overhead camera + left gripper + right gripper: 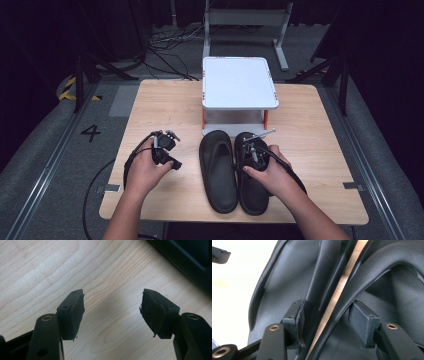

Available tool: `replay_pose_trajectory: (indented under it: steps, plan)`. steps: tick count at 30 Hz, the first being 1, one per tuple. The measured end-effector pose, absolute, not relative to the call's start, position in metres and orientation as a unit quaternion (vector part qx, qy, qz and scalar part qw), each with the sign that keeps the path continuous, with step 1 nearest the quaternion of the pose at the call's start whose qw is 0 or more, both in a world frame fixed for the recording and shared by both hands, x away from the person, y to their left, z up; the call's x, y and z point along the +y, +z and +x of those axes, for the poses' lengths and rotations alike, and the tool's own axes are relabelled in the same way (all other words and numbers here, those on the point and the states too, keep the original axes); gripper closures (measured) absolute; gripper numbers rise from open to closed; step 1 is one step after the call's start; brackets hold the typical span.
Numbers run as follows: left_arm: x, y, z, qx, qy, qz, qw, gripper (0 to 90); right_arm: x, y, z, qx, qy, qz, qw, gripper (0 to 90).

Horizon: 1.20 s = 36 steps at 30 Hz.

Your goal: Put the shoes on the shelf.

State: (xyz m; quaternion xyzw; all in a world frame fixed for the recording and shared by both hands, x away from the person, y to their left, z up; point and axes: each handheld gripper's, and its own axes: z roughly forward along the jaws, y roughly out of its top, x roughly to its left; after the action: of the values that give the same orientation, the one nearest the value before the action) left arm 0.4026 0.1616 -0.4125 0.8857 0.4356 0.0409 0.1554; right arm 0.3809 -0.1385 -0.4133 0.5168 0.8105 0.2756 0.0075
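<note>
Two black sandals lie side by side on the wooden table, the left sandal and the right sandal. My right gripper is down on them at their toe end. In the right gripper view it is open: one jaw sits inside the left sandal, the other under the strap of the right sandal, and a strip of table shows between their inner edges. My left gripper hovers open over bare wood left of the sandals, nothing between its jaws.
A white two-level stand with orange legs sits at the back middle of the table, just beyond the sandals' toes. A sandal's edge crosses the top right of the left gripper view. Cables and metal frames lie on the floor behind.
</note>
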Motion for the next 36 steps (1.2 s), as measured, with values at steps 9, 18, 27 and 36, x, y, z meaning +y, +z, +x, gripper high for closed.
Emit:
replay_pose_trajectory:
  steps: [9, 18, 27, 36]
  plan:
    - [0.135, -0.421, 0.403, 0.405, 0.047, 0.902, 0.143, 38.7, -0.133, -0.416, 0.380, 0.815, 0.265, 0.516, 0.000, 42.7]
    - [0.096, -0.440, 0.410, 0.371, 0.047, 0.920, 0.121, 46.9, -0.128, -0.418, 0.379, 0.816, 0.278, 0.507, 0.014, 40.7]
    - [0.085, -0.440, 0.414, 0.368, 0.062, 0.917, 0.137, 48.5, -0.131, -0.422, 0.379, 0.813, 0.266, 0.518, 0.030, 42.7]
    - [0.104, -0.426, 0.408, 0.371, 0.058, 0.910, 0.177, 43.2, -0.132, -0.423, 0.382, 0.801, 0.251, 0.544, 0.006, 55.4]
